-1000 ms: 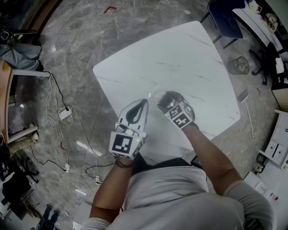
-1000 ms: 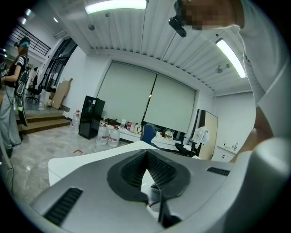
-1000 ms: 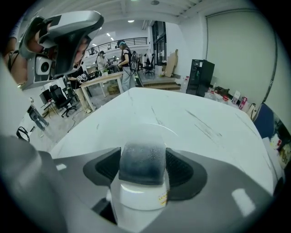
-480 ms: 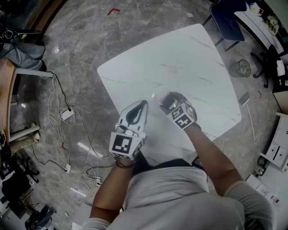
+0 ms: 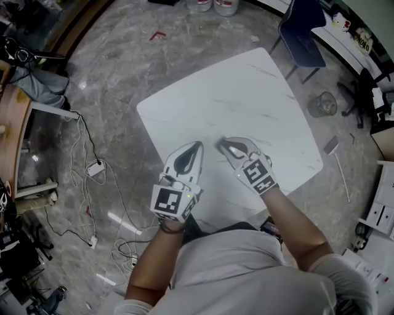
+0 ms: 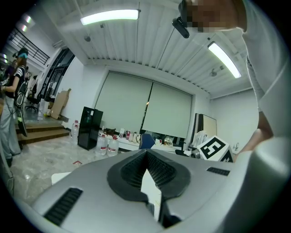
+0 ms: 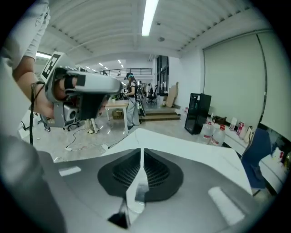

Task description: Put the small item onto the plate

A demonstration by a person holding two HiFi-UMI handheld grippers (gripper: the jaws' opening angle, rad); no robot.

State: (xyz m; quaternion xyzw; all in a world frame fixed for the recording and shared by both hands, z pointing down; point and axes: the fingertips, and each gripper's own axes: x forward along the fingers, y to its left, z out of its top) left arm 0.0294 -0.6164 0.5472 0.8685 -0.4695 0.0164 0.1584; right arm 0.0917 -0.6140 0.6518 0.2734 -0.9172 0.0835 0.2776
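Observation:
Neither a plate nor a small item shows in any view. The white marble table (image 5: pixel 246 86) looks bare. My left gripper (image 5: pixel 197 145) hovers over the table's near part, its jaws meeting at the tips with nothing between them (image 6: pixel 145 153). Beside it on the right is my right gripper (image 5: pixel 221 144). Its jaws are closing, the tips nearly touch, and nothing is between them (image 7: pixel 142 150). The two grippers point toward the table's middle, a short gap apart.
A blue chair (image 5: pixel 301 31) stands past the table's far right corner, and a wire bin (image 5: pixel 324 103) is on the floor to the right. Cables and a power strip (image 5: pixel 92 166) lie on the floor at left. Water bottles (image 5: pixel 212 5) stand far behind.
The right gripper's jaws have come together from wide open. Both grippers stay over the table's near part, and the head view has shifted a little.

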